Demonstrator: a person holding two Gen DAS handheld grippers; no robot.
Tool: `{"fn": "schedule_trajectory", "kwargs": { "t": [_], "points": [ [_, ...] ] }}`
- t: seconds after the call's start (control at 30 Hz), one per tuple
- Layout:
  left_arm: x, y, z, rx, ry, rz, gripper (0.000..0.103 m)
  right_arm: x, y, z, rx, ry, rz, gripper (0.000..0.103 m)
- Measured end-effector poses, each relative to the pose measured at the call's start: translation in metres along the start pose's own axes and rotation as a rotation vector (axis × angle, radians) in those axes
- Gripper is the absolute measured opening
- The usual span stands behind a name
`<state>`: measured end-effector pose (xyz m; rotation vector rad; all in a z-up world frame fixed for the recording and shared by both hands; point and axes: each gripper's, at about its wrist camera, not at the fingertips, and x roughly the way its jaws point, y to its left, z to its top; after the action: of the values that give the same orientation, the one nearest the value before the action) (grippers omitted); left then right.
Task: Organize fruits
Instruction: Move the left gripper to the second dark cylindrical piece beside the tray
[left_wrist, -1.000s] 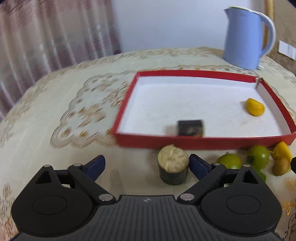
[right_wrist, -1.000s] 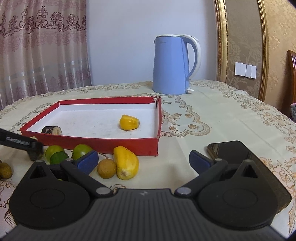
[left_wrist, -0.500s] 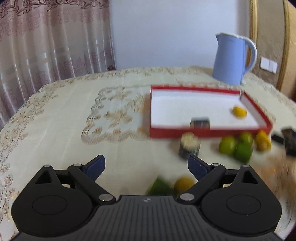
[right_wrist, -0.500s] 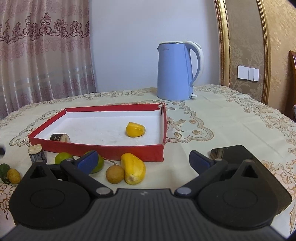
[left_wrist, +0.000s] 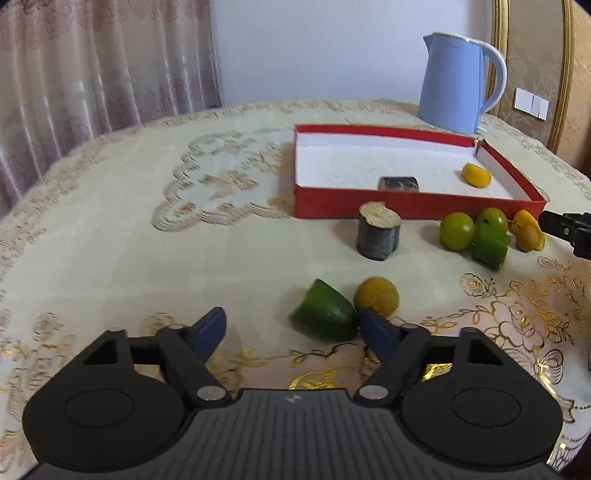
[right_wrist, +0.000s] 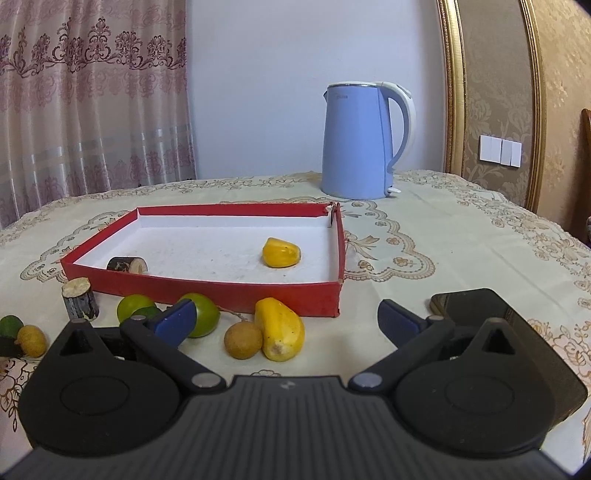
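Observation:
The red tray (left_wrist: 406, 206) (right_wrist: 207, 291) holds a yellow fruit piece (left_wrist: 476, 174) and a dark cane stub (left_wrist: 398, 183). Another cane stub (left_wrist: 378, 230) stands upright in front of it. My left gripper (left_wrist: 291, 326) is closing. A green wedge (left_wrist: 325, 314) lies between its jaws by the right fingertip, and neither pad presses on it. A small yellow-brown round fruit (left_wrist: 376, 297) sits just beyond. My right gripper (right_wrist: 288, 317) is open and holds nothing. Ahead of it lie a yellow fruit (right_wrist: 280, 328), a brown round fruit (right_wrist: 242, 340) and two green fruits (right_wrist: 135, 306) (right_wrist: 203, 314).
A blue kettle (right_wrist: 358, 140) stands behind the tray. A dark phone (right_wrist: 476, 306) lies on the cloth by my right gripper's right finger. A curtain hangs at the back left and a gold-framed wall panel stands at the right. The embroidered tablecloth (left_wrist: 166, 229) stretches left of the tray.
My left gripper has drawn back from the tray and the upright stub. The green wedge and the round fruit have come into view at its fingertips, and its jaws have narrowed. The right gripper has hardly moved.

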<state>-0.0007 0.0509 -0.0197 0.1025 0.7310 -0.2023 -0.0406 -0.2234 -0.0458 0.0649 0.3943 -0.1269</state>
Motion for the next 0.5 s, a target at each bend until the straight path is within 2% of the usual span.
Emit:
{"fn": "schedule_trajectory", "kwargs": {
  "t": [0.07, 0.13, 0.23, 0.4, 0.5],
  "points": [
    [0.008, -0.007, 0.002, -0.001, 0.012, 0.009, 0.068, 0.000, 0.001, 0.000, -0.004, -0.003, -0.005, 0.103],
    [0.015, -0.016, 0.008, 0.005, 0.009, 0.028, 0.068, 0.001, 0.002, -0.001, -0.006, -0.002, -0.006, 0.103],
    [0.020, -0.029, 0.019, 0.014, 0.008, 0.015, 0.067, 0.001, 0.004, -0.001, -0.016, 0.002, -0.002, 0.103],
    [0.007, -0.044, 0.037, 0.065, -0.085, 0.036, 0.068, -0.001, 0.003, 0.000, -0.024, -0.009, -0.010, 0.103],
    [0.011, -0.045, 0.047, 0.035, -0.076, -0.006, 0.067, 0.001, 0.001, -0.001, -0.010, 0.003, -0.004, 0.103]
  ]
}}
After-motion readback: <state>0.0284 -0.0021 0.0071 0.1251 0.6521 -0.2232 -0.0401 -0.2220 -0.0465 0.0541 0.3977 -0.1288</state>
